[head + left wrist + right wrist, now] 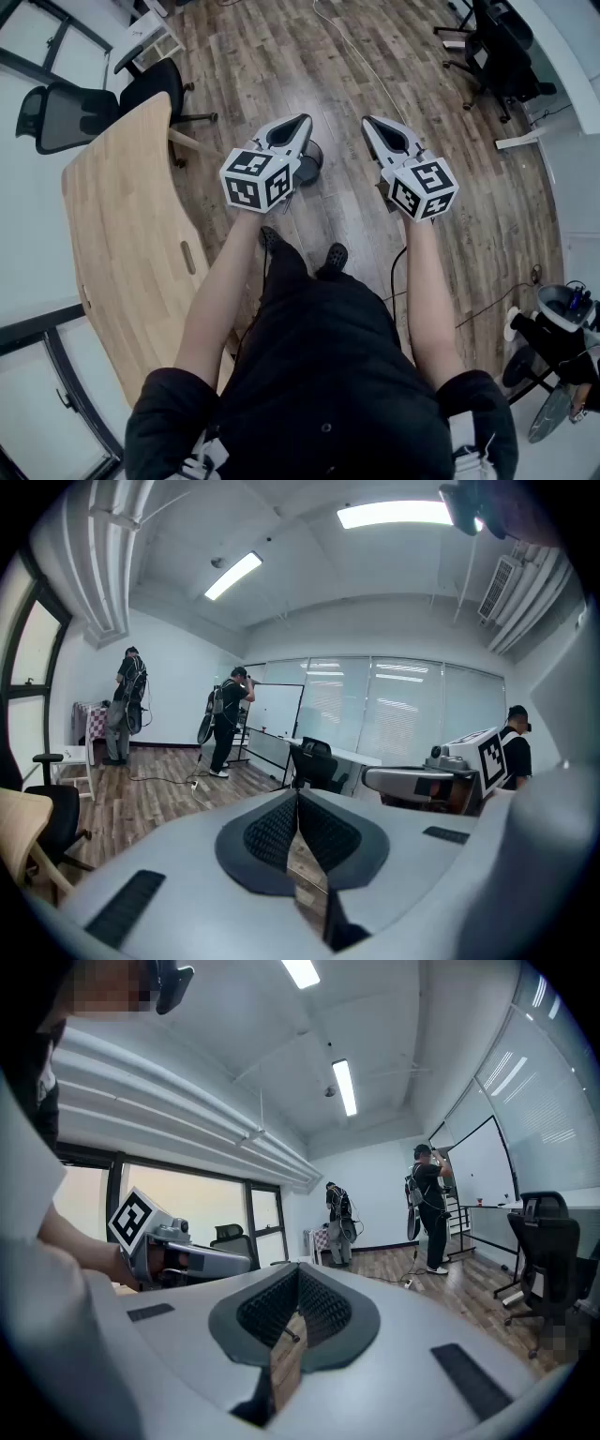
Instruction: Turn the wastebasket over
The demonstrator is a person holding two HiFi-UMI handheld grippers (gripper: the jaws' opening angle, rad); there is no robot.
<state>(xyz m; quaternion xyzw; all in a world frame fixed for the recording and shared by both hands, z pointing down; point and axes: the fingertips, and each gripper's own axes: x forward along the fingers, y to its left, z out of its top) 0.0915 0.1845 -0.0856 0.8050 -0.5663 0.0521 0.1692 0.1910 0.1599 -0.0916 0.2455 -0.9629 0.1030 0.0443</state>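
Note:
A small dark round object point(310, 160) sits on the wood floor just beyond my left gripper, half hidden by it; it may be the wastebasket, but I cannot tell for sure. My left gripper point(302, 120) and right gripper point(367, 120) are held side by side in front of me, both above the floor. The left gripper point(298, 799) has its jaws pressed together with nothing between them. The right gripper point(298, 1274) is likewise shut and empty. Each gripper view shows the other gripper off to the side, the right gripper point(441, 775) and the left gripper point(178, 1260).
A curved wooden table point(122, 234) runs along my left, with a black office chair point(66, 112) behind it. More chairs point(502, 52) stand at the far right, and a cable point(356, 56) crosses the floor. Equipment point(562, 328) sits at the lower right. People point(228, 719) stand far off by a whiteboard.

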